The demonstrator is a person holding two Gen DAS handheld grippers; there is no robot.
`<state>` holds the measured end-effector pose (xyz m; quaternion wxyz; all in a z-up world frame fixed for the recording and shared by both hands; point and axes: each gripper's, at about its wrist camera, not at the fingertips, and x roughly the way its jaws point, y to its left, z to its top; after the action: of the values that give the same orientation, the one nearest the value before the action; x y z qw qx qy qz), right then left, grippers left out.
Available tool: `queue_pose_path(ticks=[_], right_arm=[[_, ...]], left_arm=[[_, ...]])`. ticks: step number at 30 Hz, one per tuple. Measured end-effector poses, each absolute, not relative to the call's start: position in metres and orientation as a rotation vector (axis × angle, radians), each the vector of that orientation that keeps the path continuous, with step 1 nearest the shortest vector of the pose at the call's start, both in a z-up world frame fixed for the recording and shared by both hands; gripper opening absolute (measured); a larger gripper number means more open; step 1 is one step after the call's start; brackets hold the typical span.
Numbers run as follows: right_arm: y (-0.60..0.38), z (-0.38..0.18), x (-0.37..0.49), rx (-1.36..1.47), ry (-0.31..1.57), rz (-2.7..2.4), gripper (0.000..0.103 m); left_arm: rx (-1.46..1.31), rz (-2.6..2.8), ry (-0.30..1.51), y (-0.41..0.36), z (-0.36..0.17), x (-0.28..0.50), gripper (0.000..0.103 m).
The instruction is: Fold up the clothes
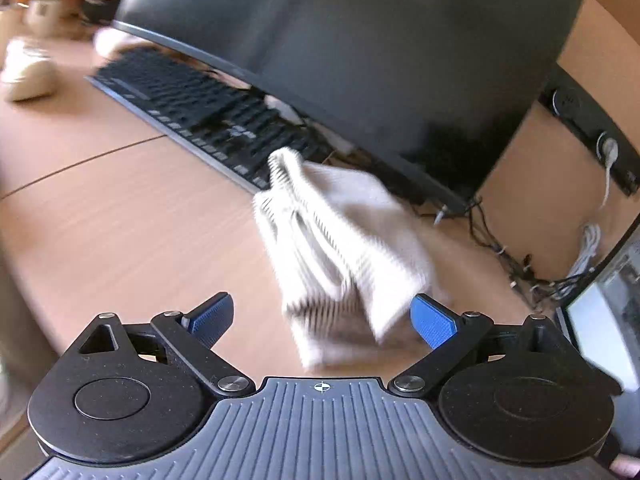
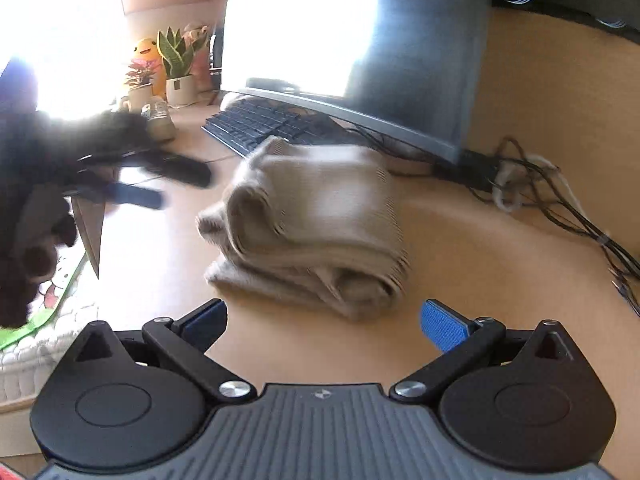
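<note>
A folded beige knit garment [image 1: 336, 248] lies in a compact bundle on the wooden desk [image 1: 120, 208], just in front of the keyboard. My left gripper [image 1: 322, 318] is open, its blue pads on either side of the bundle's near end without holding it. In the right wrist view the same garment [image 2: 312, 228] rests a little ahead of my right gripper [image 2: 324, 320], which is open and holds nothing. The left gripper [image 2: 152, 184] shows there too, blurred, at the left and apart from the cloth.
A black keyboard [image 1: 200, 112] and a large dark monitor [image 1: 360, 48] stand behind the garment. Tangled cables [image 2: 560, 200] run along the right. Potted plants [image 2: 176, 68] and a small shoe-shaped object [image 2: 160, 118] sit far left. A patterned cloth [image 2: 52, 292] lies near left.
</note>
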<state>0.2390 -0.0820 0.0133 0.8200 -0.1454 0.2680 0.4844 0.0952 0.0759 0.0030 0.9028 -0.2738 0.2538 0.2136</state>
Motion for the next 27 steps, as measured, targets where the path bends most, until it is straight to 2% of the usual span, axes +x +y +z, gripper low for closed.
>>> queue_pose_path(ticks=[1, 7, 14, 21, 27], right_arm=[[-0.094, 0.012, 0.241, -0.292, 0.577, 1.026, 0.103], [-0.155, 0.010, 0.257, -0.137, 0.517, 0.975, 0.103], [-0.165, -0.003, 0.263, -0.136, 0.470, 0.942, 0.103], [-0.151, 0.008, 0.249, -0.239, 0.387, 1.010, 0.103], [-0.150, 0.000, 0.249, -0.304, 0.448, 0.988, 0.103]], left_arm=[[-0.560, 0.466, 0.519, 0.061, 0.002, 0.089, 0.103], [-0.524, 0.605, 0.484, -0.028, -0.006, 0.054, 0.103], [-0.417, 0.683, 0.510, -0.071, -0.013, 0.061, 0.103], [-0.485, 0.646, 0.434, -0.020, 0.023, 0.090, 0.103], [-0.296, 0.634, 0.466, 0.037, 0.033, 0.160, 0.103]])
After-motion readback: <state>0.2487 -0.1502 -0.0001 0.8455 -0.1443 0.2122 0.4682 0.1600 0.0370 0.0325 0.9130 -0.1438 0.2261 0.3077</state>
